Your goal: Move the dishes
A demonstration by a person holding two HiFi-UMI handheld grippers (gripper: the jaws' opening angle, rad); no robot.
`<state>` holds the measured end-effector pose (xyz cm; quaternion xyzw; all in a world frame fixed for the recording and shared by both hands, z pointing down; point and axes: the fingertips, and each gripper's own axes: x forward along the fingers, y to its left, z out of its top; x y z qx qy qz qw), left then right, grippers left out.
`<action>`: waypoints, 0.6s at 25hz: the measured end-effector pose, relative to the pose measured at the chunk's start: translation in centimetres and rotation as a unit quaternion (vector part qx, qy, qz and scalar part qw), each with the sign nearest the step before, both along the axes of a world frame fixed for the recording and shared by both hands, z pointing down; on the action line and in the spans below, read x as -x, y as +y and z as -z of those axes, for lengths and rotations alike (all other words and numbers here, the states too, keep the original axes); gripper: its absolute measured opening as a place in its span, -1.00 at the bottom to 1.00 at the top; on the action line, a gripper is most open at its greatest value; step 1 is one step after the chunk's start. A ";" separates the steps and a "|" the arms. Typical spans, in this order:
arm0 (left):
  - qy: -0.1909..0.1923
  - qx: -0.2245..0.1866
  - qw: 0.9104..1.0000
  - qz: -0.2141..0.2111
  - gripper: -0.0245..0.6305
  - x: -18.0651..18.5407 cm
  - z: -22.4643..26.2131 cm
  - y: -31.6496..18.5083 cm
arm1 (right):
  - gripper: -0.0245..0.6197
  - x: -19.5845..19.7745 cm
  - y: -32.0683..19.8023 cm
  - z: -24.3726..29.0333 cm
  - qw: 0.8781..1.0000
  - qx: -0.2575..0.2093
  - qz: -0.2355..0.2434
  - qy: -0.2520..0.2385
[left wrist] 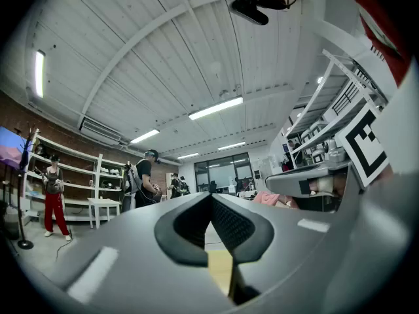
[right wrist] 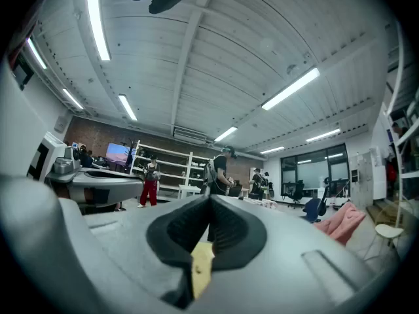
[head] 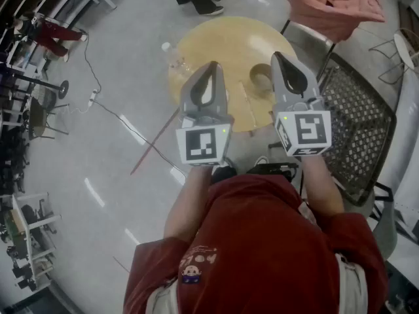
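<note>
1. Left gripper (left wrist: pixel 211 200): clenched. The jaw tips meet, and nothing is held between them. Only a tan strip of table shows through the slot below the tips.
2. Right gripper (right wrist: pixel 209 200): clenched and empty, with the tips likewise pressed together.
3. In the head view both grippers are held side by side and point to 12 o'clock, over the near edge of the round tan table (head: pixel 216 38).
4. Dish (head: pixel 260 78): a tan ring-shaped bowl on the table at about the 3 o'clock part of the top. It appears between the two grippers, with its right rim hidden behind the right one. Neither gripper touches it.
5. A clear bottle (head: pixel 175 59) lies near the table's 9 o'clock edge.
6. A metal mesh chair (head: pixel 360 123) stands at the table's 4 o'clock, and a pink-draped chair (head: pixel 334 5) at its 1 o'clock.
</note>
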<state>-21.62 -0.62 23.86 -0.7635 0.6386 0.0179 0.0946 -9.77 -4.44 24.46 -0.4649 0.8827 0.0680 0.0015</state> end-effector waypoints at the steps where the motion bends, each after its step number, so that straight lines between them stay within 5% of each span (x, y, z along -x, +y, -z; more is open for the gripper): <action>1: -0.001 0.001 1.000 0.000 -0.91 0.0 -0.1 0.0 | -0.92 0.0 0.0 -0.1 1.000 0.003 0.000 0.000; 15: 0.002 0.016 1.000 0.010 -0.91 0.6 -1.6 -0.5 | -0.92 -0.3 -0.5 -1.2 1.000 0.009 -0.003 -0.014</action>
